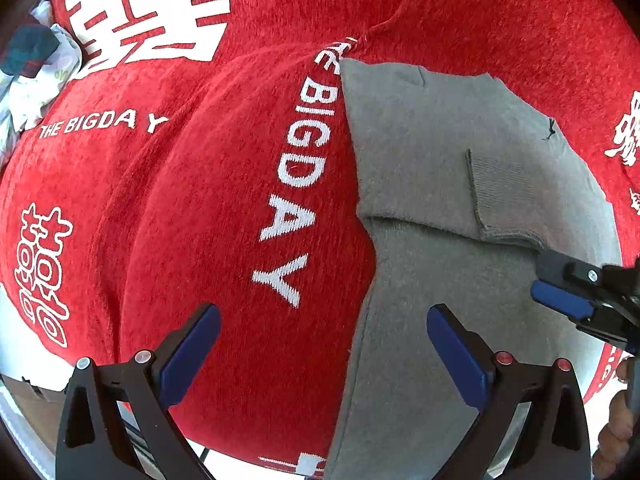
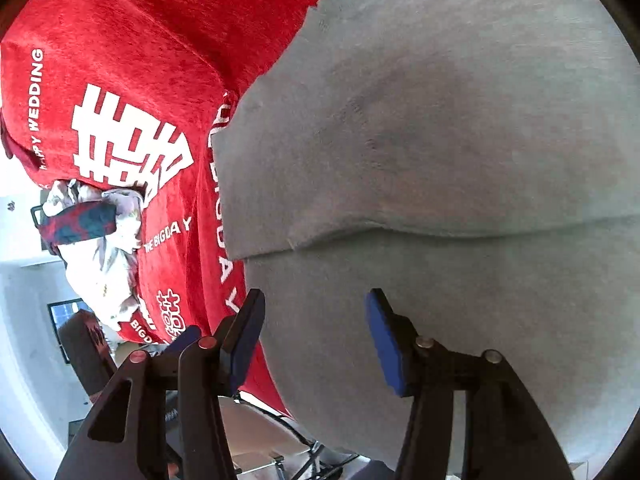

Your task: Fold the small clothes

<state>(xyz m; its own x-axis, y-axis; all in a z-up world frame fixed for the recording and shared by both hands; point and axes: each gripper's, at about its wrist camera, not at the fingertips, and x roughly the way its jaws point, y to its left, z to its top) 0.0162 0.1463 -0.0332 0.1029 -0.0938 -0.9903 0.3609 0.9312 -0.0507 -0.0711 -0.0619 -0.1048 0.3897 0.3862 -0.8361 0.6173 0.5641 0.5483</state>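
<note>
Jaws apart above grey garment (image 2: 440, 120)

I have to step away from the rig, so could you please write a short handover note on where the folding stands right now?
Left claw: open, empty, poised over the edge where the grey garment meets the red cloth.
Right claw: open, nothing between its pads, over the grey garment.
Done: one part of the garment is folded over; its ribbed cuff lies on top.
Left: finish folding. A crumpled pile of clothes waits at the cloth's edge.
</note>
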